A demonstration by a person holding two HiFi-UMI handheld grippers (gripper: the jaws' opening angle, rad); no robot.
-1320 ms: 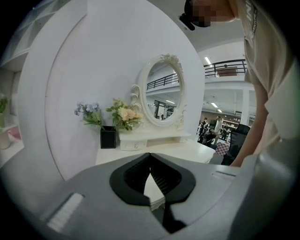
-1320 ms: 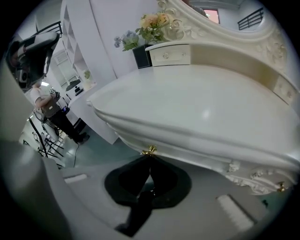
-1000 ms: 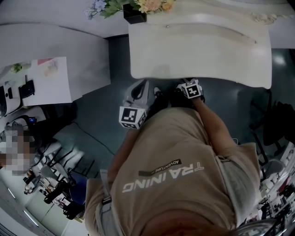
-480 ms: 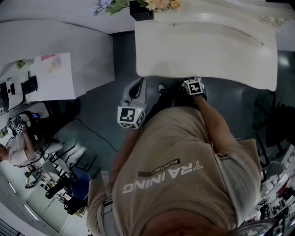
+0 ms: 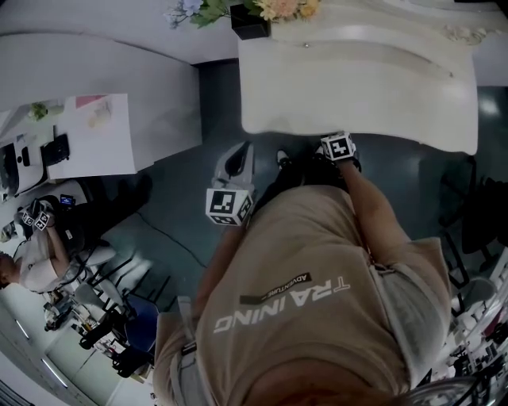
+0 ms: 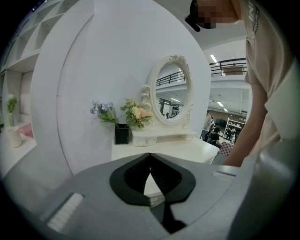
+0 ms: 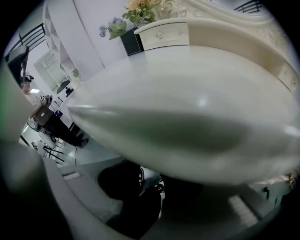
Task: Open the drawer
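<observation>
A white dressing table (image 5: 357, 87) fills the top of the head view; its top (image 7: 187, 93) looms over the right gripper view. No drawer under its front edge shows in any view. A small drawer (image 7: 164, 33) with round knobs sits at the table's back. My right gripper (image 5: 337, 148) is tucked at the front edge, fingertips hidden below it. Its dark jaws (image 7: 150, 180) have just been opening and stand apart; I cannot tell what the pale patch between them is. My left gripper (image 5: 242, 149) hangs off the table's left corner, shut (image 6: 150, 157) and empty.
A black vase of flowers (image 5: 250, 17) stands at the table's back left, beside an oval mirror (image 6: 171, 96). A white desk (image 5: 95, 87) with papers lies to the left, across a strip of grey floor (image 5: 182, 182). A seated person (image 5: 40, 246) and clutter are at the lower left.
The head view has slid slightly. Against the table, my left gripper has drifted a little to the left. The right gripper stays at the table's front edge.
</observation>
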